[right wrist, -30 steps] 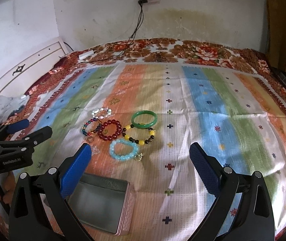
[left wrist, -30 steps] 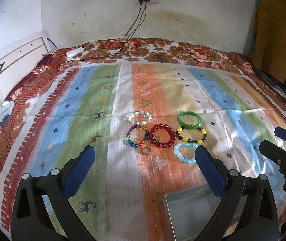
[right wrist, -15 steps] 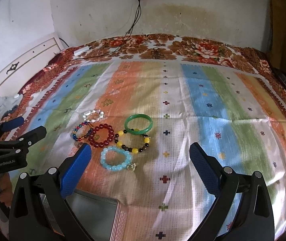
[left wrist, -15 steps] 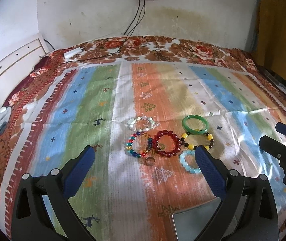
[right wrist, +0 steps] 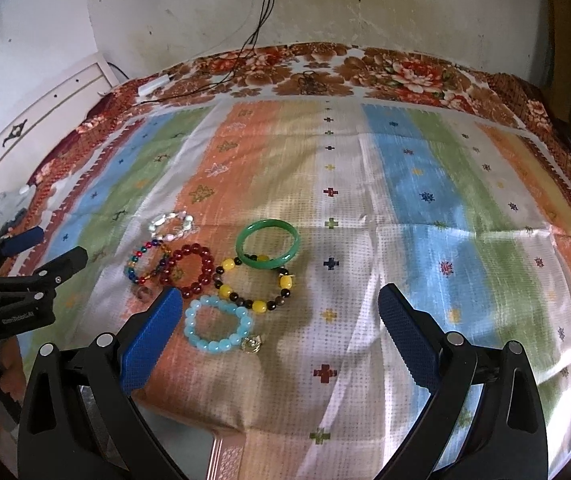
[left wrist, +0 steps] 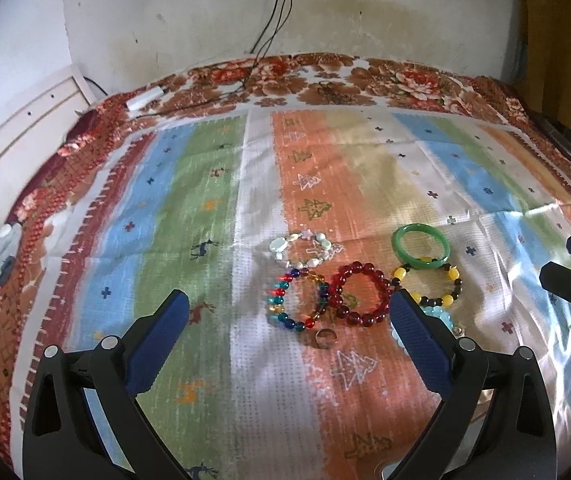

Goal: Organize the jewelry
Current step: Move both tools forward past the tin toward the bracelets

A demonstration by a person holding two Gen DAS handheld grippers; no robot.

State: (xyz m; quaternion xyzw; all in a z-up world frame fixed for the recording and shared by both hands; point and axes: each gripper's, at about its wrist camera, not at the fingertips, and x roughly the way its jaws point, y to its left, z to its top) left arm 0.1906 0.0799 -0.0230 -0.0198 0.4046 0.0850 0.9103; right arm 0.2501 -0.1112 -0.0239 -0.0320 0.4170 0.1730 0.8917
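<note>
Both grippers have pushed forward over the last second: the jewelry now sits closer and larger in both views, and the tin that filled the lower part of the earlier views has slid almost out, leaving only its corner [right wrist: 225, 454] at the bottom edge. My reading is that this is the approach to a first pick, with nothing yet in the tin.

The left gripper [left wrist: 285, 316] hangs with its tongs wide and empty, framing the rainbow bracelet [left wrist: 298, 301], the red bracelet [left wrist: 361, 295] and the small ring [left wrist: 325, 337] just below them. The right gripper [right wrist: 281, 312] is likewise wide and empty, with the blue bracelet [right wrist: 218, 329] just beside its left finger.

All the pieces lie clustered on the striped cloth [right wrist: 425, 184]: the white bracelet [left wrist: 305, 249] farthest, the green bangle [right wrist: 267, 249] overlapping the yellow bracelet [right wrist: 254, 286]. They touch or nearly touch, so a finger going in for one could nudge its neighbour.

Room is generous to the right of the cluster and toward the wall; the cloth's fringed border and the bed's edges are well apart from the work. The two grippers stand near each other, which looks like the tighter limit.
</note>
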